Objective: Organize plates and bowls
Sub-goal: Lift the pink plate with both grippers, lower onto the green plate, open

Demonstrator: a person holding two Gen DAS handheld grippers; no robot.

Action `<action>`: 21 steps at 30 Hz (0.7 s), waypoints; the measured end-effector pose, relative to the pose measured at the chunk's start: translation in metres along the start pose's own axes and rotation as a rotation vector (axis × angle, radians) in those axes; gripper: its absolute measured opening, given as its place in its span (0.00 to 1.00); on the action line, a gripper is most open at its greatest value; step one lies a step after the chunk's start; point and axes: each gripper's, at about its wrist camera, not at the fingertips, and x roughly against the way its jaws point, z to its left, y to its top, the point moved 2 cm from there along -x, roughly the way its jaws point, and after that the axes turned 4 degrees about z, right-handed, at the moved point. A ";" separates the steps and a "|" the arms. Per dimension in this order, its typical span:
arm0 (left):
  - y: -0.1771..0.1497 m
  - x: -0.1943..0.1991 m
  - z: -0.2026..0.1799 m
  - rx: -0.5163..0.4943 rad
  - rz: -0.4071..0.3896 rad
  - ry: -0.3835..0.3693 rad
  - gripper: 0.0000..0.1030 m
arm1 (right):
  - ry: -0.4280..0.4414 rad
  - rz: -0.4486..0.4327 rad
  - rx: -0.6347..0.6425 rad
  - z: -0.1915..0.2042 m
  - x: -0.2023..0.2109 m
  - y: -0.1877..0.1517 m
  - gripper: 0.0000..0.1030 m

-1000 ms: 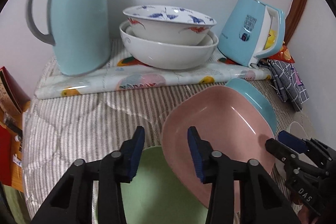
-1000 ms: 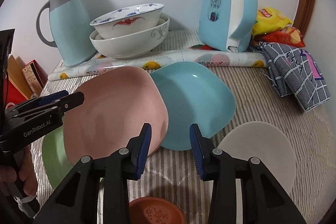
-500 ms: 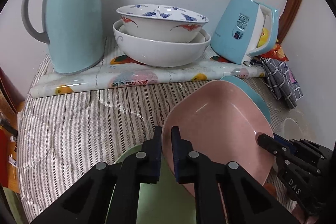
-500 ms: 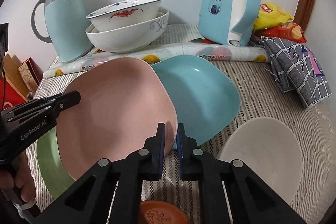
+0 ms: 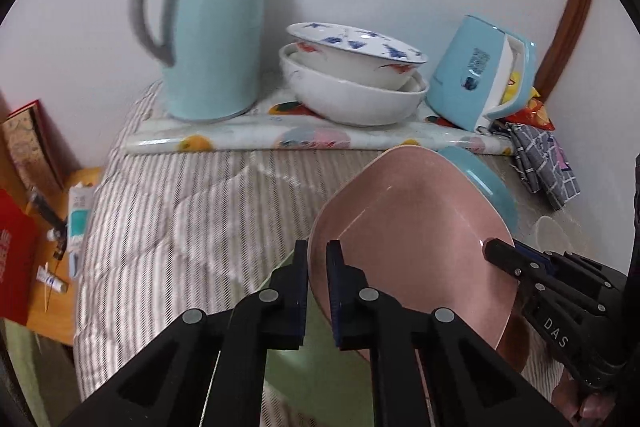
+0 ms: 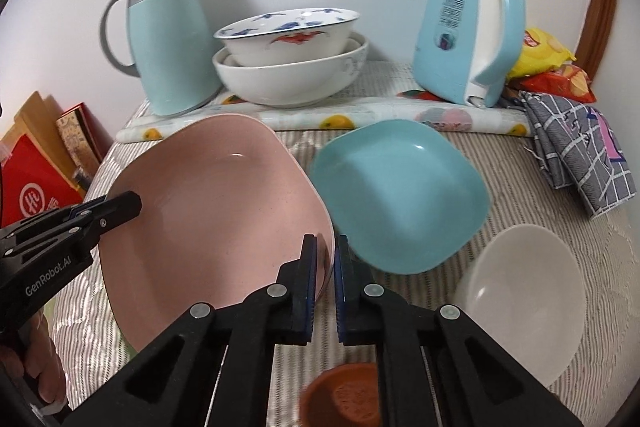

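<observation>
Both grippers pinch the pink plate [image 6: 216, 211] by opposite rims — the left gripper [image 5: 317, 267] clamped on its left edge, the right gripper [image 6: 325, 259] on its right edge — and the plate sits tilted between them. Under the left jaws lies a green plate [image 5: 312, 367]; just right of the right jaws rests the blue plate [image 6: 400, 195], with a white bowl [image 6: 520, 303] nearer and further right. Beyond both, two stacked white bowls [image 6: 292, 67] stand against the wall between a thermos jug [image 6: 168, 43] and a kettle [image 6: 464, 31].

Behind the pink plate [image 5: 412, 239], the blue plate [image 5: 478, 173] shows only a rim sliver. Under it, the green plate [image 5: 316, 371] is mostly hidden. The terracotta dish [image 6: 344, 397] is blurred, cut off.
</observation>
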 end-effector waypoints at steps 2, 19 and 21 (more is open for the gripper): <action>-0.007 0.000 0.009 0.023 0.015 0.004 0.09 | 0.005 0.001 0.015 0.009 -0.001 -0.003 0.08; -0.037 -0.008 0.028 0.070 0.058 0.001 0.09 | 0.004 0.050 0.050 0.027 -0.020 -0.022 0.08; -0.038 -0.010 0.030 0.076 0.065 0.002 0.09 | 0.007 0.055 0.050 0.027 -0.022 -0.022 0.08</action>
